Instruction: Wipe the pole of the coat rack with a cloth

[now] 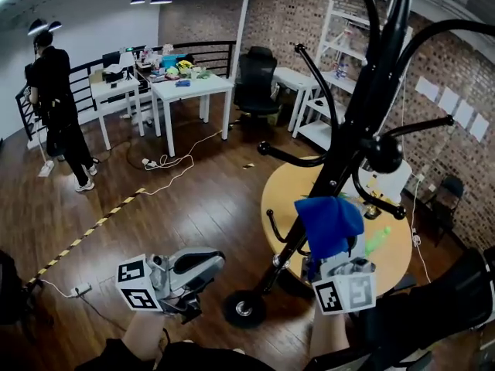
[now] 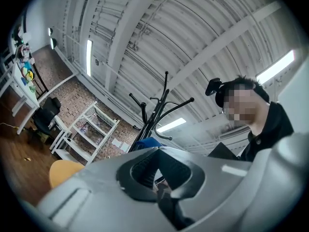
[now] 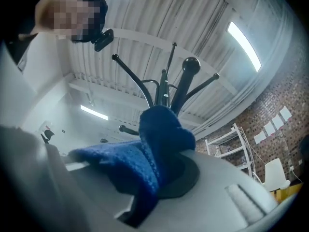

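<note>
We see a fuzzy, matt blue cloth (image 1: 329, 224), a smooth, glossy black metal pole (image 1: 365, 103), a polished dark wood floor (image 1: 193, 207), a smooth pale wooden desk (image 1: 282, 199) and a rough brick wall (image 1: 282, 22).

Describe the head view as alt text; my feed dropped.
The right tongs grip a blue cloth right beside the black coat rack pole, with a round yellow table behind. The left tongs hang low at left, empty.

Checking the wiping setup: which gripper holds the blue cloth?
The right gripper, shut on the blue cloth; the left gripper holds nothing.
</note>
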